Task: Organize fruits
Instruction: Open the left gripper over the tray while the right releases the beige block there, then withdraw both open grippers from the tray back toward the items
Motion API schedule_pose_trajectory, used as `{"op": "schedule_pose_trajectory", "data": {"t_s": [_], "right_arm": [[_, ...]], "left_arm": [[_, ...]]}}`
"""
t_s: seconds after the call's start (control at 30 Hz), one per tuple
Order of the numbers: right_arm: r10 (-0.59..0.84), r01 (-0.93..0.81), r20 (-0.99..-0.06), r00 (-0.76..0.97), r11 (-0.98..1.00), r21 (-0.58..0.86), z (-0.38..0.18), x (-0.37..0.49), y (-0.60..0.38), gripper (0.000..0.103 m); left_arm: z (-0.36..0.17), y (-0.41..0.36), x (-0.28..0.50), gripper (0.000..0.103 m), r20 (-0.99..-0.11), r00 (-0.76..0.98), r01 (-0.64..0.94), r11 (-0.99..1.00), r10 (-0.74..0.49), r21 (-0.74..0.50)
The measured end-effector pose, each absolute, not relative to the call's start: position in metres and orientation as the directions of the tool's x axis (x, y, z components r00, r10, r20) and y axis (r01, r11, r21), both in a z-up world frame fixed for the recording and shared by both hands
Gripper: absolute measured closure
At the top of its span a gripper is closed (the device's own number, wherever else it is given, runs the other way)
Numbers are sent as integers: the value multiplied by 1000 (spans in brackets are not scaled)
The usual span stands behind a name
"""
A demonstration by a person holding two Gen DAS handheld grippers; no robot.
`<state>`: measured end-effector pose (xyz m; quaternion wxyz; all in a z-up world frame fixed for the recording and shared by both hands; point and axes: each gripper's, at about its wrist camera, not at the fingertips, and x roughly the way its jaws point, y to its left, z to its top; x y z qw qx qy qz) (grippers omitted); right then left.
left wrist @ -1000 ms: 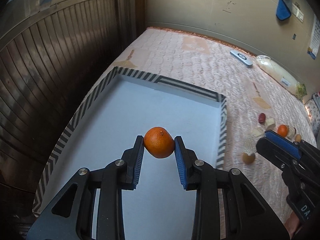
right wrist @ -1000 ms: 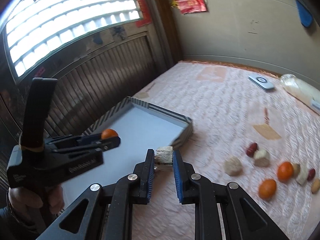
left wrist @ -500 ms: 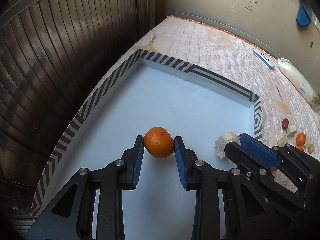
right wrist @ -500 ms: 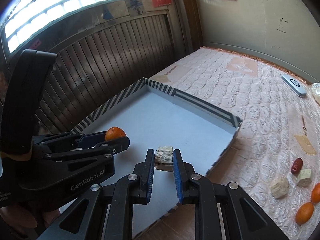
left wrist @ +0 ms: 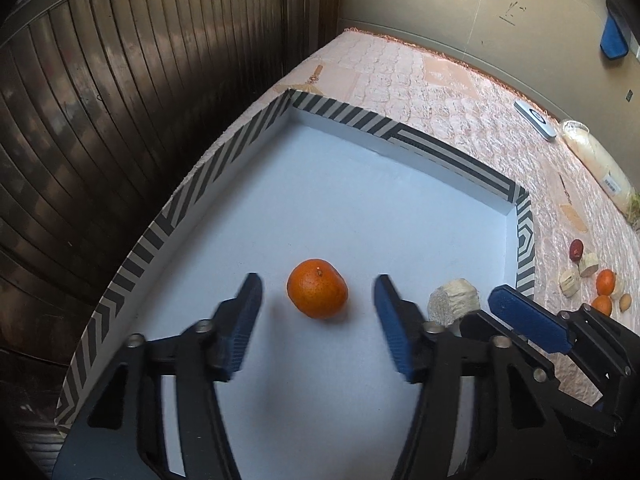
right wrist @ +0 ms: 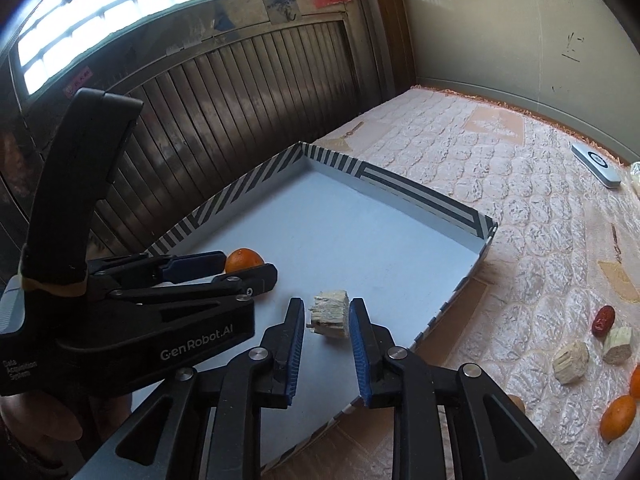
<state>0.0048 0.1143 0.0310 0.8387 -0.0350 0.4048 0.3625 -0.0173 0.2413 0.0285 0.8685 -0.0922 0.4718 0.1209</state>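
Pale blue floor, striped wall: the tray [left wrist: 224, 156] has a zebra-pattern rim in black and white and lies on the pink quilted mattress [left wrist: 448, 92], at its left edge beside the dark slatted wall [left wrist: 120, 92].
Tray contents: one orange [left wrist: 317, 294] and one pale cut chunk [left wrist: 454, 306], both on the near half of the blue floor, the orange to the left, the chunk nearer the right wall of the tray.
Left gripper [left wrist: 318, 316]: jaws spread wide, one blue pad on each side of the orange, clear gaps on both sides; the orange sits on the tray floor between them, not touched.
Right gripper [right wrist: 325, 354]: jaws set a little wider than the pale chunk [right wrist: 330, 314]; the chunk stands on the tray floor between the fingertips. Whether the pads touch it I cannot tell.
Mattress, right of the tray: a loose group of fruits near the right edge, namely a red date [right wrist: 603, 320], two pale chunks [right wrist: 571, 367], and two small oranges [right wrist: 618, 417].
Mattress, far right corner: a grey remote control [right wrist: 596, 165], and in the left wrist view a pale bag [left wrist: 598, 168] just beyond it.
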Motion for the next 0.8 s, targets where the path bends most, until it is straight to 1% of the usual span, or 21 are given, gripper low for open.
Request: {"op": "schedule_pose_trajectory", "data": {"t_s": [0.1,0.43,0.73,0.8], "right_arm": [[578,-628,-699,420,742,236,34,2,108,76],[549,-590,-676,491,781,205,49,-12,77,74],[490,-513,-665,563,839,184,54,-21,33,70],[471,-492,-668,576,852,177,53,-22,23,67]], "left_arm": [[33,240,-22,39,-832,537,-302,953,142,-33],[48,223,-35,39,-797,580,-280,960,165,-5],[66,181,-48,39,-751,644,-208,978,145,11],[66,170,-48,39,-750,649,-182,983,126,8]]}}
